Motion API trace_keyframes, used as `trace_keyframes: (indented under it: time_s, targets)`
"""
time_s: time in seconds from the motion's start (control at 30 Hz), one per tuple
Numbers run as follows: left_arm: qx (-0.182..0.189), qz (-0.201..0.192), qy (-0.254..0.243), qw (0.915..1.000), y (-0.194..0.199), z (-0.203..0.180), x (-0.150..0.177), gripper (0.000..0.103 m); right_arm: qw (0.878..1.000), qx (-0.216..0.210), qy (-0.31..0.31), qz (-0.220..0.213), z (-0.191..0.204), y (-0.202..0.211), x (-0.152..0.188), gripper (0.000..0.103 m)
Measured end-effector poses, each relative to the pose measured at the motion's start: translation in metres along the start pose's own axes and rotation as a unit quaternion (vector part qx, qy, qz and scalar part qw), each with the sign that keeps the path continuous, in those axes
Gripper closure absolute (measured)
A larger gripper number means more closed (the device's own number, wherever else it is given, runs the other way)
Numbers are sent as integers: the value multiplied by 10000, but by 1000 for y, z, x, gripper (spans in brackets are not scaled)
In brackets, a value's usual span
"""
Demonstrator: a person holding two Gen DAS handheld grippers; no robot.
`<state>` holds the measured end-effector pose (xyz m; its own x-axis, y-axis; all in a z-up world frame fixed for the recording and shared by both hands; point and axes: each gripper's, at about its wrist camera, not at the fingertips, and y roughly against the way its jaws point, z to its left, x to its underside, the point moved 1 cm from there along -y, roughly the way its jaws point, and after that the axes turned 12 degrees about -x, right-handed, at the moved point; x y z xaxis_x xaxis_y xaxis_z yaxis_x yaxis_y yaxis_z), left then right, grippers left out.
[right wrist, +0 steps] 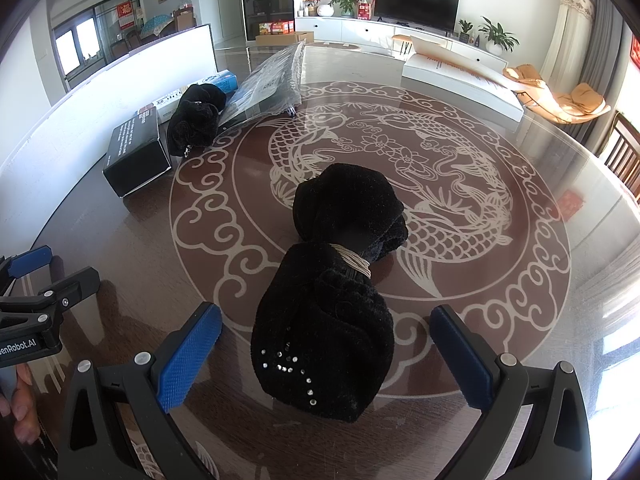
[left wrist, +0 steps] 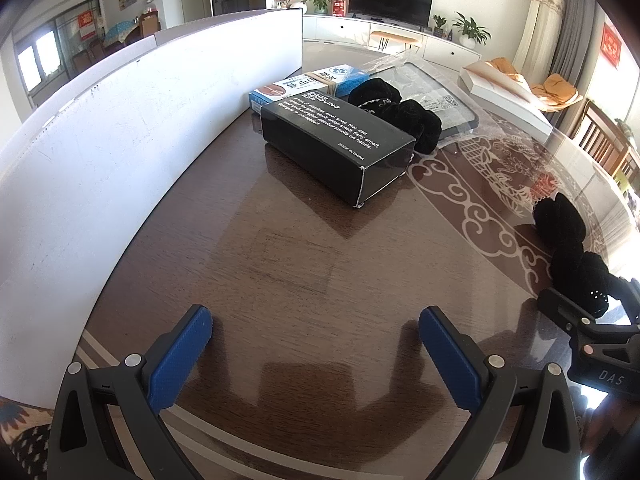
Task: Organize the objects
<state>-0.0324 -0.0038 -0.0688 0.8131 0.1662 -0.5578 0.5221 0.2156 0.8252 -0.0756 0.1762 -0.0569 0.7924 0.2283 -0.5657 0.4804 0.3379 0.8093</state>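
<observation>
Behind everything is a living room with a television [right wrist: 416, 4] on a long white cabinet and green plants beside it. On the dark round bench [left wrist: 304, 264], which has a pale fish and cloud pattern in its middle, a white board [left wrist: 120, 120] stands upright along the left side.

Near this board lies a black box [left wrist: 336, 148] with white text, and behind it a blue and white box [left wrist: 312, 84]. A black velvet bundle [left wrist: 396, 114] lies just beside the black box, touching a flat packet in clear plastic [left wrist: 436, 96]. Farther back a long white box [right wrist: 460, 80] rests on the bench.

A second black velvet bundle [right wrist: 336, 292], tied in the middle with pale cord [right wrist: 354, 260] and with small shiny studs on its near end, lies on the fish pattern. The right claw [right wrist: 324, 356] is released, and its blue pads [right wrist: 188, 356] stand on both sides of the near end of this bundle, apart from it.

The left claw [left wrist: 316, 356] is also released, with bare bench between its pads. It is well apart from the black box.
</observation>
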Motion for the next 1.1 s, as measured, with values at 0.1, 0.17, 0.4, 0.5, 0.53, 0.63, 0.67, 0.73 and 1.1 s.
trace_keyframes:
  time_s: [0.1, 0.17, 0.4, 0.5, 0.53, 0.63, 0.67, 0.73, 1.1]
  targets:
    - [1062, 33, 624, 9924, 4, 17, -5, 0, 10000, 30, -25, -28, 1, 1, 1, 0]
    - [1191, 62, 1030, 9875, 1, 24, -11, 0, 10000, 51, -43, -47, 1, 2, 2, 0]
    - [715, 126, 1467, 9865, -30, 10, -78, 0, 9999, 63, -56, -59, 2, 1, 2, 0]
    - [243, 303, 1675, 9851, -53, 7, -103, 0, 9999, 65, -54, -60, 2, 1, 2, 0]
    - [173, 416, 1733, 9838, -62, 7, -108, 0, 9999, 66, -55, -60, 2, 1, 2, 0]
    - [61, 396, 1529, 9874, -73, 1, -119, 0, 9999, 65, -55, -62, 2, 1, 2, 0]
    - [86, 369, 1389, 9896, -74, -1, -120, 0, 9999, 65, -55, -61, 2, 1, 2, 0]
    - [252, 170, 1102, 9934, -69, 2, -118, 7, 9999, 67, -54, -60, 2, 1, 1, 0]
    - [715, 264, -184, 9969, -47, 19, -100, 32, 9999, 71, -53, -61, 2, 1, 2, 0]
